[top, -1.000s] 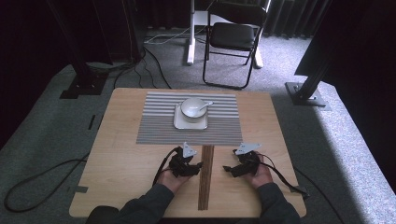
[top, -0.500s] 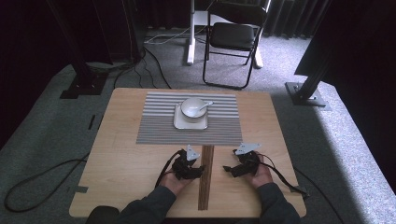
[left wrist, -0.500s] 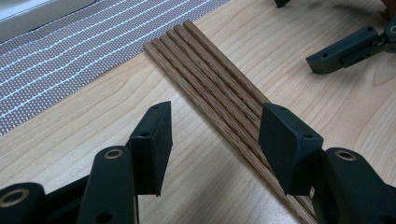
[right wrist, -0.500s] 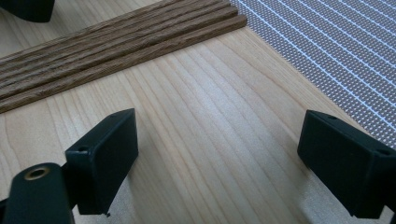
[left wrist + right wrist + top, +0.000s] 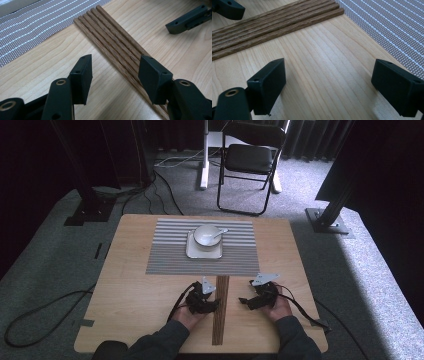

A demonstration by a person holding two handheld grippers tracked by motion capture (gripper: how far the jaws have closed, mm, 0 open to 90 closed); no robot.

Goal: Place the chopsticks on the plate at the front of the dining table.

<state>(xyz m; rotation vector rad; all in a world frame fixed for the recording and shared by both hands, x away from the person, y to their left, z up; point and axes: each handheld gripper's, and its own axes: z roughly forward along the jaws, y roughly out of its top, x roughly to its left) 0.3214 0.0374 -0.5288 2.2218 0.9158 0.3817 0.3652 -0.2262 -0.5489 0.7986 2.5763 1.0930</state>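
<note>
Chopsticks (image 5: pixel 117 47) | beside left gripper (image 5: pixel 115 75) | fingers apart, not touching

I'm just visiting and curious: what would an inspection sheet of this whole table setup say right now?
Surface: wooden table, with a striped placemat across its far half.
Job's things: bundle of wooden sticks lying flat, side by side.
Clutter: bowl with a spoon on a square plate.
Grippers: left hand-held gripper open, one jaw over the sticks; right hand-held gripper open above bare wood.
Cables: floor cable at left.
Surroundings: folding chair, grey carpet.
</note>
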